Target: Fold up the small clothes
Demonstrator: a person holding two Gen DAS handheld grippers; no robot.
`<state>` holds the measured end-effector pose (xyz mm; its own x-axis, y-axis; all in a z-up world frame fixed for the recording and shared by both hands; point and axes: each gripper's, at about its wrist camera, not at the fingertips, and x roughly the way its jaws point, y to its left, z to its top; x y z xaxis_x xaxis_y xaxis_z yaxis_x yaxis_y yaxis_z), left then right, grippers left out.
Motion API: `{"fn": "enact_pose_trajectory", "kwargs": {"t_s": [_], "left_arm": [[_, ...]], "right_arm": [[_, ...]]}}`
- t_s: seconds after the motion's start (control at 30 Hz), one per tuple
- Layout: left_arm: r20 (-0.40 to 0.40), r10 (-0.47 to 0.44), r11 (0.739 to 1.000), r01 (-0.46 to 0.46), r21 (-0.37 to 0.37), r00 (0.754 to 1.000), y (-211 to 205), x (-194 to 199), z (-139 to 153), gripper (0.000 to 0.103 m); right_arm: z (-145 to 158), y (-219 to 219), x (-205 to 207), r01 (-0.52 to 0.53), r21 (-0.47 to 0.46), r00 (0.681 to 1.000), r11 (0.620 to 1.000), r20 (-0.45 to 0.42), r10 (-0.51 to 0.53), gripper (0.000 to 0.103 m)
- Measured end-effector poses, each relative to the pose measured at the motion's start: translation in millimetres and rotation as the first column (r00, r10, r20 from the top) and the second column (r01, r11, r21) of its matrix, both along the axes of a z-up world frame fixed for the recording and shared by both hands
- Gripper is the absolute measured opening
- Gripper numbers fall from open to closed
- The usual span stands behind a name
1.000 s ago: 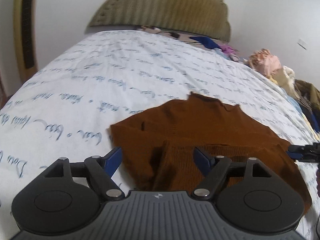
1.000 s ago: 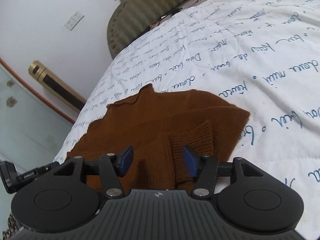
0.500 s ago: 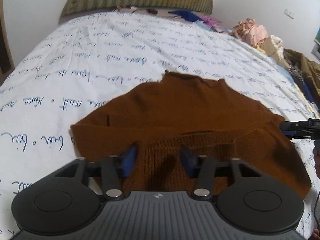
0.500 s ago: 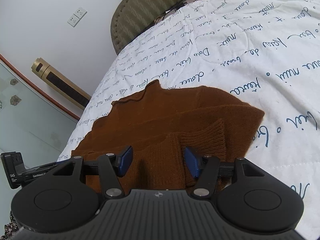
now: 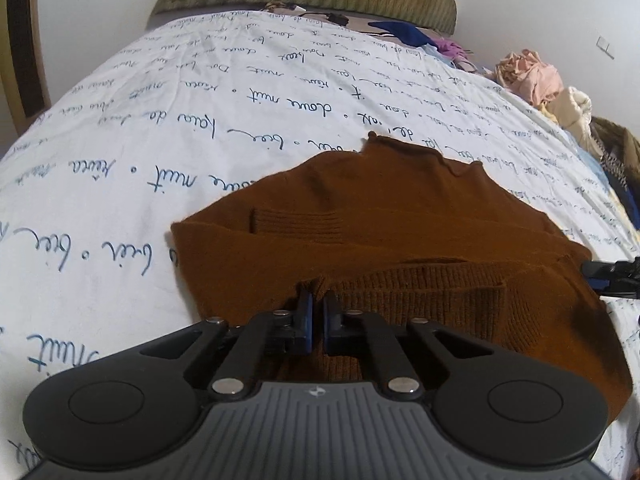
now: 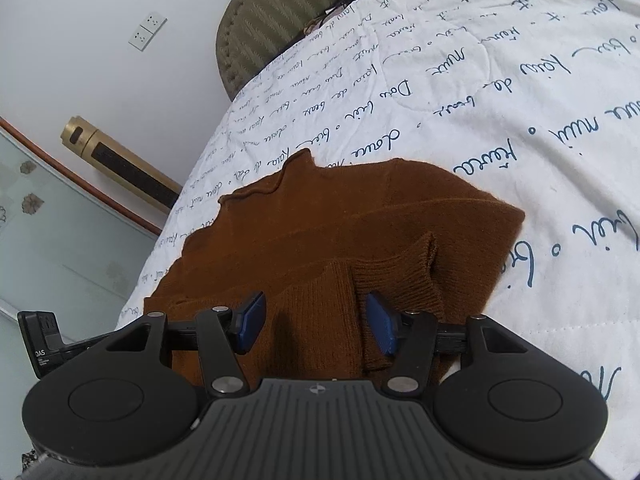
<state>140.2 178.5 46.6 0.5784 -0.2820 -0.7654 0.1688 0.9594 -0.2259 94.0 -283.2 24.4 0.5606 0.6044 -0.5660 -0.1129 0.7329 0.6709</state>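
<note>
Rust-brown ribbed knit sweater (image 5: pixel 400 216), near hem: left gripper (image 5: pixel 316 316) jaws pinching it, right gripper (image 6: pixel 316 322) jaws wide astride; one-sided lift risks skewing the fold.

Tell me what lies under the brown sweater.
The sweater lies on a white quilt printed with blue script. Whatever is directly beneath it is covered, so nothing else shows there.
</note>
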Motion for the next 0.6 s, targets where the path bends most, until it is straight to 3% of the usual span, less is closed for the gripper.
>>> {"fn": "enact_pose_trajectory", "kwargs": {"t_s": [0.07, 0.13, 0.23, 0.4, 0.6], "left_arm": [[0.004, -0.005, 1.0, 0.005, -0.004, 1.0, -1, -1, 0, 0.004], [0.006, -0.005, 1.0, 0.005, -0.008, 1.0, -1, -2, 1, 0.004], [0.016, 0.004, 1.0, -0.004, -0.004, 1.0, 1, -3, 2, 0.004], [0.016, 0.022, 1.0, -0.022, -0.009, 1.0, 5, -3, 3, 0.004], [0.027, 0.068, 0.994, -0.065, -0.089, 0.997, 19, -4, 12, 0.003]], "right_arm": [[1, 6, 1, -0.015, -0.049, 1.0, 0.999, -0.007, 0.015, 0.045], [-1, 7, 3, -0.007, -0.091, 0.999, 0.996, -0.035, 0.004, 0.023], [-5, 3, 3, 0.002, -0.091, 0.999, 0.996, -0.044, -0.006, 0.013], [-2, 4, -4, 0.017, -0.118, 1.0, 0.993, -0.013, -0.019, 0.01], [14, 12, -8, 0.031, -0.128, 0.998, 0.991, 0.053, -0.024, 0.01]]}}
